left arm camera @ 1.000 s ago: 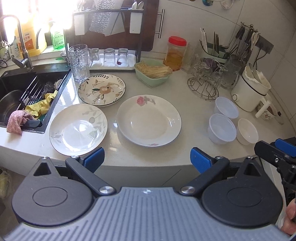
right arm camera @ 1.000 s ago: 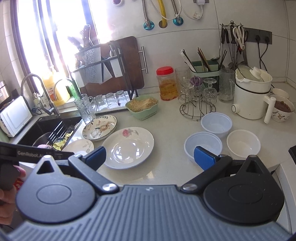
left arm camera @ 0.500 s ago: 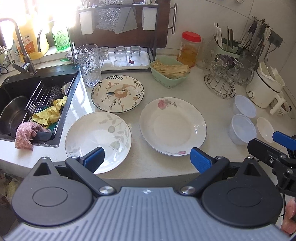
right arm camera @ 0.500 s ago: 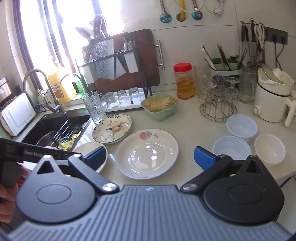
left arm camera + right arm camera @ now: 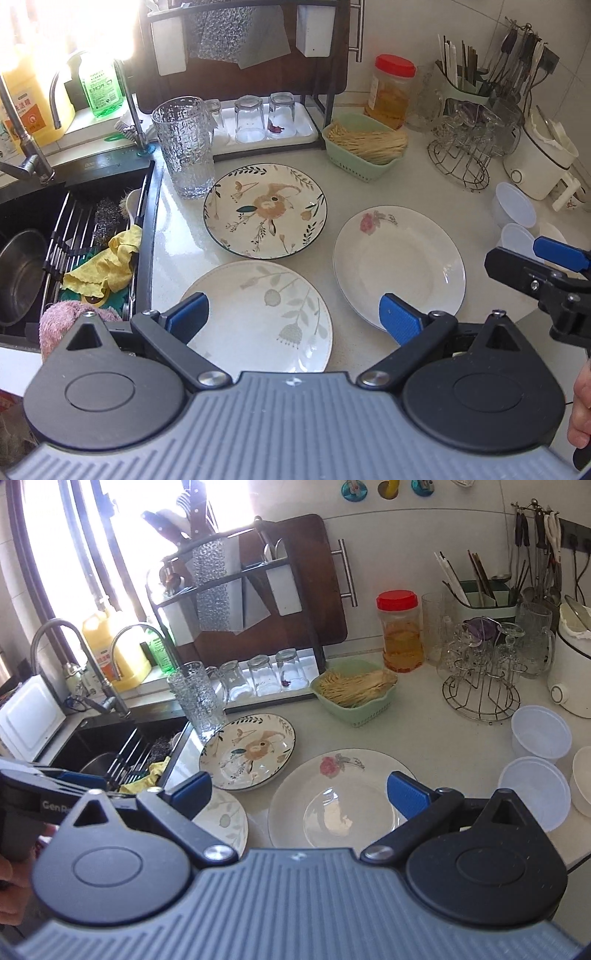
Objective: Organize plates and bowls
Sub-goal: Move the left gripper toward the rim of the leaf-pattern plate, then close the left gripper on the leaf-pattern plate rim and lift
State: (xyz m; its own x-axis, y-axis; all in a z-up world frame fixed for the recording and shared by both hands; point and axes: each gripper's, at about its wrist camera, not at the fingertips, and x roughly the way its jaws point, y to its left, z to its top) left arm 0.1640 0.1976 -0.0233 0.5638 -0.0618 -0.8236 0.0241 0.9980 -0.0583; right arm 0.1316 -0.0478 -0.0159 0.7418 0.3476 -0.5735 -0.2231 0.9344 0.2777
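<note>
Plates and bowls are spread over a pale countertop (image 5: 177, 236), and every place below is given relative to the rose plate (image 5: 399, 266), a white plate with a pink flower near its rim. Just beside it, toward the sink (image 5: 74, 221), a grey-leaf plate (image 5: 266, 317) is laid flat at the counter's front edge. Behind those two, a rabbit-patterned plate (image 5: 266, 210) with a dark rim is set, its rim close to both but touching neither, as far as can be seen. A textured glass tumbler (image 5: 184, 147) is stood upright beyond the rabbit-patterned plate, next to the sink. A green basket of thin sticks (image 5: 365, 147) is placed behind the rose plate, toward the wall.

On the far side of the rose plate from the sink, two translucent plastic bowls (image 5: 539, 734) and a white bowl (image 5: 583, 779) are grouped near a wire glass rack (image 5: 484, 686).

The left gripper (image 5: 293, 314) is held over the front edge of the grey-leaf plate with its blue pads spread wide and nothing between them. The right gripper (image 5: 299, 790) is held above the near part of the rose plate, its fingers likewise wide apart and empty.
</note>
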